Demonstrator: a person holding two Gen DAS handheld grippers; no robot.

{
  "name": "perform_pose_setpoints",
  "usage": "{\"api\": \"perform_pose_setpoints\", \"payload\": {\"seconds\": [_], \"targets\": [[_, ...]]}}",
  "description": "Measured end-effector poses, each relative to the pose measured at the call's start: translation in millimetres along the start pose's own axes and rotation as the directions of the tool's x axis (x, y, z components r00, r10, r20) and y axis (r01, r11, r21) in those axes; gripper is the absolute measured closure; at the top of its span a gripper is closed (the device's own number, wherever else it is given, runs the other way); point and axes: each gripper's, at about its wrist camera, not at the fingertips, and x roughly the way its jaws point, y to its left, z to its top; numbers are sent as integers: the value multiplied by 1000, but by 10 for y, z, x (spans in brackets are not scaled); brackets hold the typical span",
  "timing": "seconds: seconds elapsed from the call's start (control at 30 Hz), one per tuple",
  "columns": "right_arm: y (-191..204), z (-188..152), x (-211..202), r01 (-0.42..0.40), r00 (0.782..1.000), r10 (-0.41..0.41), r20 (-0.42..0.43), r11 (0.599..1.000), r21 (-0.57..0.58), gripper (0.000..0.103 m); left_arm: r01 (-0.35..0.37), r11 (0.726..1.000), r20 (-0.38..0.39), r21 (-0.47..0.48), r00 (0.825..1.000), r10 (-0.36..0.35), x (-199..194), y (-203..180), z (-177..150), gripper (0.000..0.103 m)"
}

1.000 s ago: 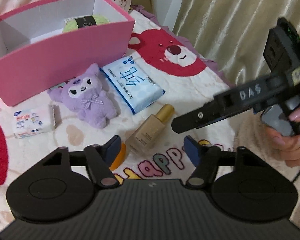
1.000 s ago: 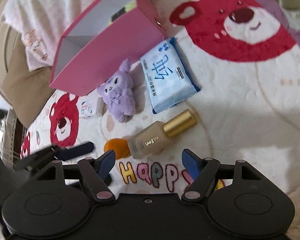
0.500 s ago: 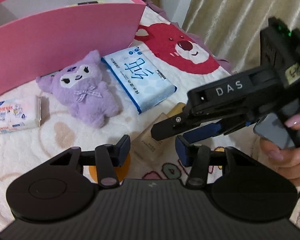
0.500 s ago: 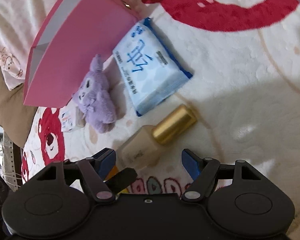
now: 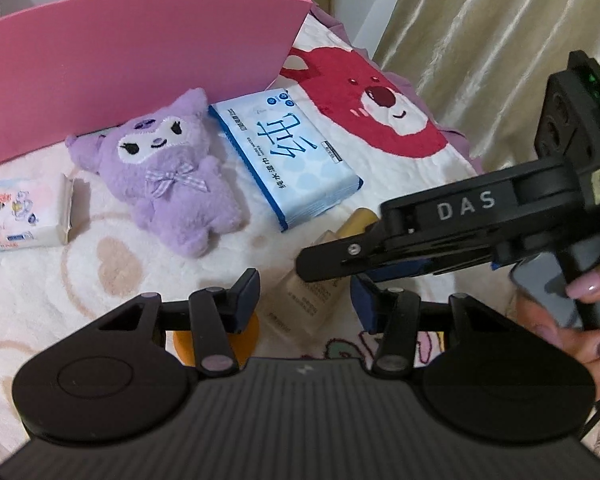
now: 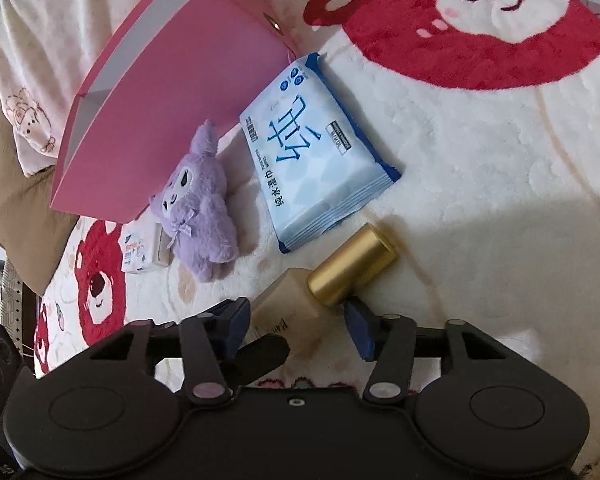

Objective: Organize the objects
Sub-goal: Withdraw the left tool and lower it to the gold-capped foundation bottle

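A beige foundation bottle [image 6: 296,304] with a gold cap lies on the white blanket, with an orange sponge [image 5: 249,334] beside its base. My right gripper [image 6: 298,324] straddles the bottle just below the cap. Its jaws are closing, and I cannot see the pads pressing on the bottle. My left gripper [image 5: 306,300] straddles the bottle's [image 5: 312,300] lower body, open, with slim gaps at both pads. Its left finger [image 5: 244,296] hangs over the sponge. One right-gripper finger [image 5: 340,252] crosses above the bottle.
A tall pink box [image 5: 140,60] stands at the back. In front of it lie a purple plush [image 5: 172,192], a blue wipes pack [image 5: 288,160] and a small tissue pack [image 5: 20,216]. A hand [image 5: 588,288] holds the right gripper; a curtain hangs behind.
Both grippers have come down close over the bottle and narrowed their jaws. The right gripper has slid in from the right, so that it crosses the bottle in the left wrist view.
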Motion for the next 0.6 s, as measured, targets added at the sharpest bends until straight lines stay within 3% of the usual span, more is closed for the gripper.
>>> {"api": "perform_pose_setpoints", "payload": {"seconds": [0.13,0.23,0.3,0.37,0.43,0.6], "targets": [[136,-57,-18,44,998,-40,50,995,-94,46,45,997,-26,-59,999,-47,-30,49,-7,55],[264,-78,-56,71,994,-53,94,979,-190,54,96,986,-47,-133,994,-103,-48,113,-32,55],[341,-93,-82,70,992,-42,115,966,-250,66,109,980,-62,-169,991,-121,-48,143,-56,56],[420,-100,-98,58,992,-22,123,951,-303,74,150,964,-68,-219,983,-168,-40,181,-74,56],[460,-100,-74,42,993,-4,118,947,-319,74,185,942,-75,-279,974,-213,-8,212,-93,56],[426,-98,-52,75,993,-44,107,948,-310,73,141,950,-42,-278,987,-158,-41,223,-84,63]]}}
